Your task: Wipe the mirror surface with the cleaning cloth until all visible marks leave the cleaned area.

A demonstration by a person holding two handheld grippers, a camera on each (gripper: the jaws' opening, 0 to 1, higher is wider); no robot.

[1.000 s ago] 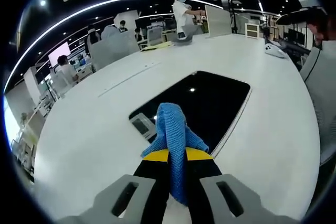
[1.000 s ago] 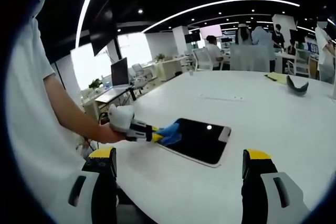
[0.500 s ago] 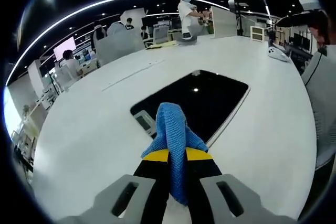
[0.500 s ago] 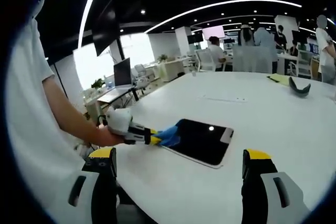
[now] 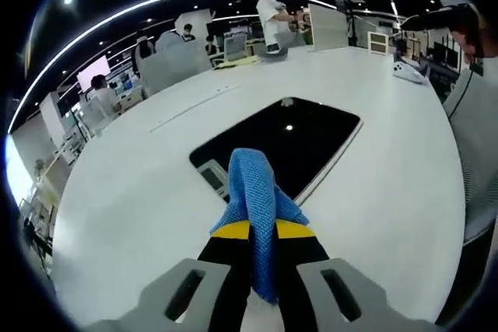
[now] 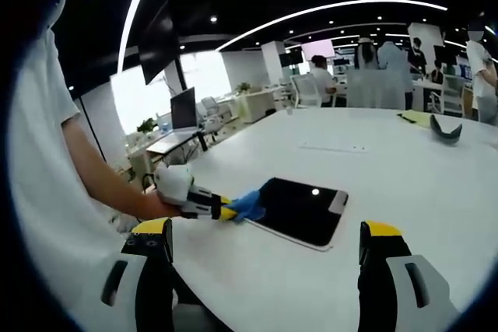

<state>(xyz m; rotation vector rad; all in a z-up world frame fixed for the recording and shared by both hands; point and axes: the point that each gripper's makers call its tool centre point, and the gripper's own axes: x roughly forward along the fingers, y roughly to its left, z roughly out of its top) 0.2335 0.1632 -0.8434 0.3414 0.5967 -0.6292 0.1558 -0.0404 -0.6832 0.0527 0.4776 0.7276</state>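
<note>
A dark rectangular mirror [image 5: 284,145] [image 6: 302,207] lies flat on the white table [image 5: 140,192]. A blue cleaning cloth [image 5: 255,200] [image 6: 247,204] is pinched in my left gripper [image 5: 263,231], which is shut on it. The cloth's tip rests at the mirror's near corner. In the right gripper view the left gripper [image 6: 226,210] reaches in from the left, held by a person's hand. My right gripper [image 6: 264,242] stands open, well back from the mirror, with nothing between its jaws.
The white table [image 6: 405,169] stretches wide around the mirror. A dark curved object [image 6: 442,127] and a yellow sheet [image 6: 411,118] lie at its far side. A white device [image 5: 406,74] sits near the far right edge. People and desks stand in the background.
The left gripper with the cloth has drawn back slightly toward the mirror's near corner. The right gripper has stayed where it was.
</note>
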